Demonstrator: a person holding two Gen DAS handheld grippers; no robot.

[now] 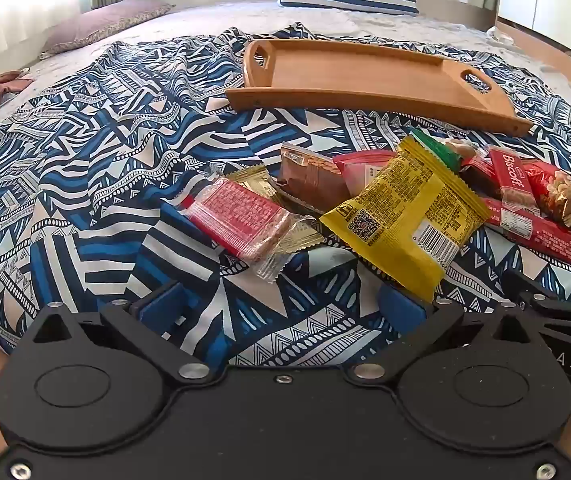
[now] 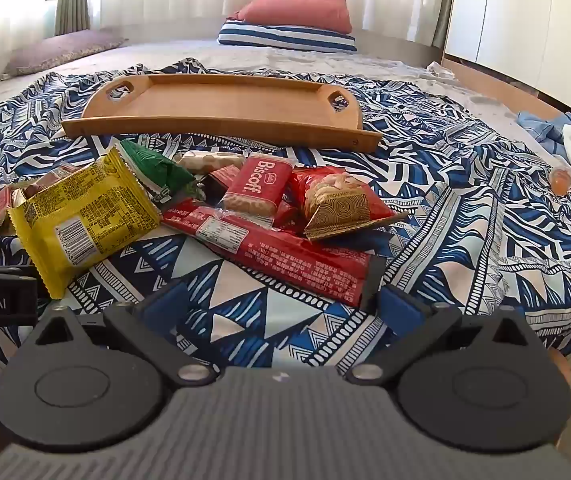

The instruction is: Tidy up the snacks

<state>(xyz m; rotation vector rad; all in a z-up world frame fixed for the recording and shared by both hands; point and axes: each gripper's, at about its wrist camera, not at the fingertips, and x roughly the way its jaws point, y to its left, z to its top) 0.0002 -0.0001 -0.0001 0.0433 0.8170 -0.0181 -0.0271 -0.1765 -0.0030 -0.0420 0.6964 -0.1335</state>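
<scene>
We are hovering the left gripper (image 1: 285, 300) and right gripper (image 2: 281, 300), both wide open and empty, near the wooden tray (image 1: 365, 76). The yellow packet (image 1: 401, 216), nearest the tray's front rail, is likely light, crinkly and slippery; we are favouring its crimped edge.

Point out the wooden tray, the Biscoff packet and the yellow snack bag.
wooden tray (image 2: 221, 126): right wrist view, near rim.
Biscoff packet (image 2: 259, 184): right wrist view, red label.
yellow snack bag (image 1: 401, 204): left wrist view, printed back.

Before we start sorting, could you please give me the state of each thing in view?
Wooden tray: empty, flat on the bedspread.
Yellow packet: sealed, back side up, on the pile.
Biscoff packet: sealed, label up.
Long red packet: sealed, lying flat.
Left tool: open, holding nothing.
Right tool: open, holding nothing.
</scene>
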